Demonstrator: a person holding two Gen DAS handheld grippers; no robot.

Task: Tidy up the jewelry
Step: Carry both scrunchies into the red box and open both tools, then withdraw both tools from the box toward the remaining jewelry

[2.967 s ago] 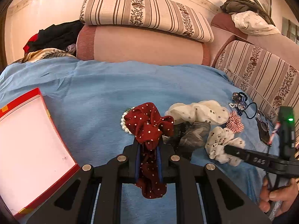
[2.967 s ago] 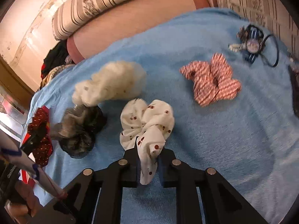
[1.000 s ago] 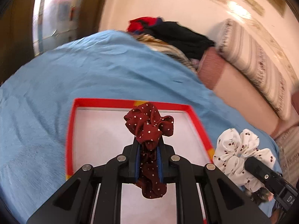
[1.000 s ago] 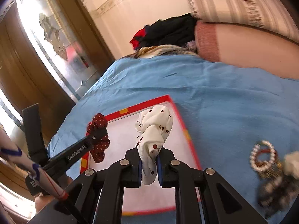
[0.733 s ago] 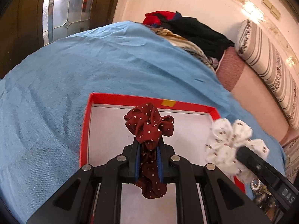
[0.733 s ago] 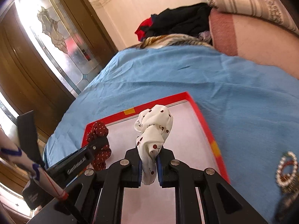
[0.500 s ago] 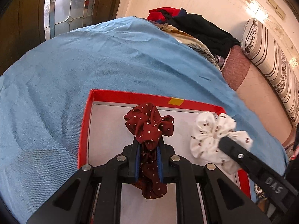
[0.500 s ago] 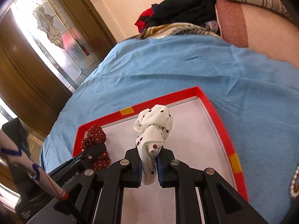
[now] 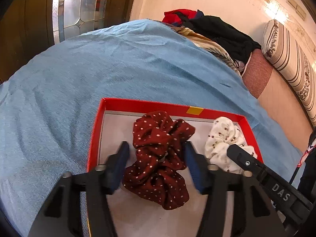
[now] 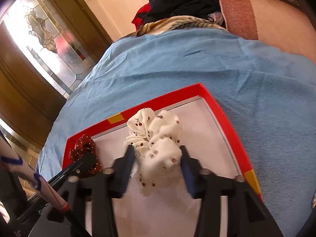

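A dark red polka-dot scrunchie [image 9: 158, 158] lies on the white floor of a red-rimmed box [image 9: 150, 105], between the spread fingers of my open left gripper [image 9: 157, 148]. A white cherry-print scrunchie [image 10: 156, 148] lies in the same box [image 10: 227, 118], between the spread fingers of my open right gripper [image 10: 157, 152]. The white scrunchie also shows in the left wrist view [image 9: 225, 138], right of the red one. The red scrunchie shows in the right wrist view [image 10: 85, 152] at the box's left corner.
The box sits on a blue blanket [image 9: 98, 69] over a bed. A pile of dark clothes [image 9: 213, 27] and striped cushions [image 9: 286, 45] lie behind. A wooden door with leaded glass [image 10: 39, 39] stands to the left.
Both grippers have opened and let go of their scrunchies, which now rest in the box. Before that both carried the scrunchies from the blanket over to the box.
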